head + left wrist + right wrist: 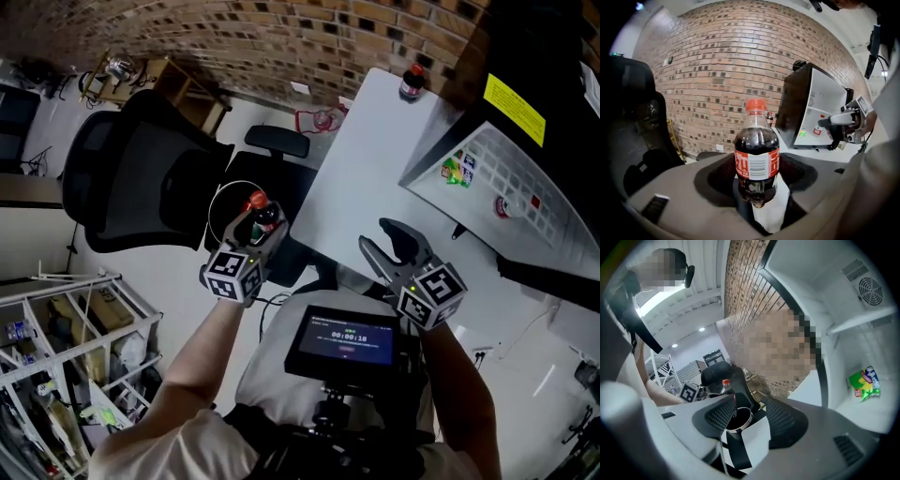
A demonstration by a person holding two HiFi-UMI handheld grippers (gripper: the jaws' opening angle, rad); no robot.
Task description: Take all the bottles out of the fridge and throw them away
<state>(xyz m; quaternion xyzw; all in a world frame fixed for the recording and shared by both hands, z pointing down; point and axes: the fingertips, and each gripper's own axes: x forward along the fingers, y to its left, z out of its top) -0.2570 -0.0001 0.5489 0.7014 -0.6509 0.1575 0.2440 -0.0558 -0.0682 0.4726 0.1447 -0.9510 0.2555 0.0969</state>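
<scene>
My left gripper (262, 223) is shut on a cola bottle (260, 214) with a red cap and a red label. It holds the bottle upright above a round bin with a black liner (217, 202) on the floor beside the chair. In the left gripper view the bottle (756, 159) fills the gap between the jaws. My right gripper (377, 236) stands open and empty over the edge of the white table (356, 178). Its own view looks past its jaws at the bin (749, 416) and the held bottle (725, 386). Another bottle (411, 82) stands at the table's far end. One more bottle (507, 206) sits in the open fridge (525, 187).
A black office chair (141, 178) stands left of the bin. A green snack bag (455, 172) lies in the fridge, also in the right gripper view (863, 383). A metal shelf rack (66, 347) is at the lower left. A brick wall runs along the back.
</scene>
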